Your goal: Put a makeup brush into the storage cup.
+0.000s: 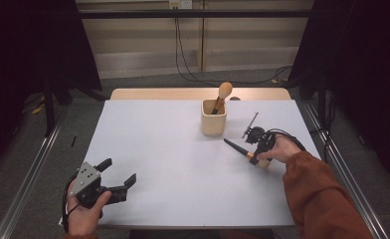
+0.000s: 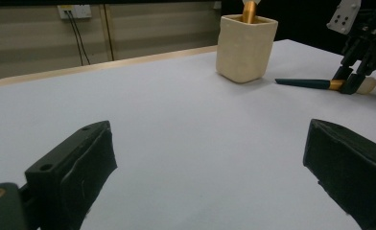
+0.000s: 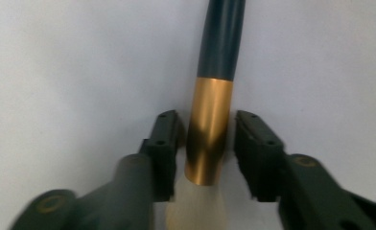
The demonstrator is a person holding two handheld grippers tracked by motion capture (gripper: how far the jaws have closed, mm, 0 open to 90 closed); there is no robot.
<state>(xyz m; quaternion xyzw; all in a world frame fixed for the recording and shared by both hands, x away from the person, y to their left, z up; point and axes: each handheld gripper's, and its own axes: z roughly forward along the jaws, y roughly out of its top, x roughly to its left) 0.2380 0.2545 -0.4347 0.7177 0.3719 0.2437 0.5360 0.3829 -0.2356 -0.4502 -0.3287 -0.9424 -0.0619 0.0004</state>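
Straddling the gold metal ferrule (image 3: 207, 129) of the dark-handled makeup brush (image 1: 239, 149) lying flat right of the cream square holder (image 1: 213, 118), my right gripper (image 3: 206, 143) seemed not quite closed; I judged squeezing squarely best. My left gripper (image 1: 118, 175) idled wide open, empty.

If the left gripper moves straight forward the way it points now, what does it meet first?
Probably nothing near: the left gripper, jaws open, faces bare white table. Farther along stands the cream holder, slightly right of its line; depth is unclear.
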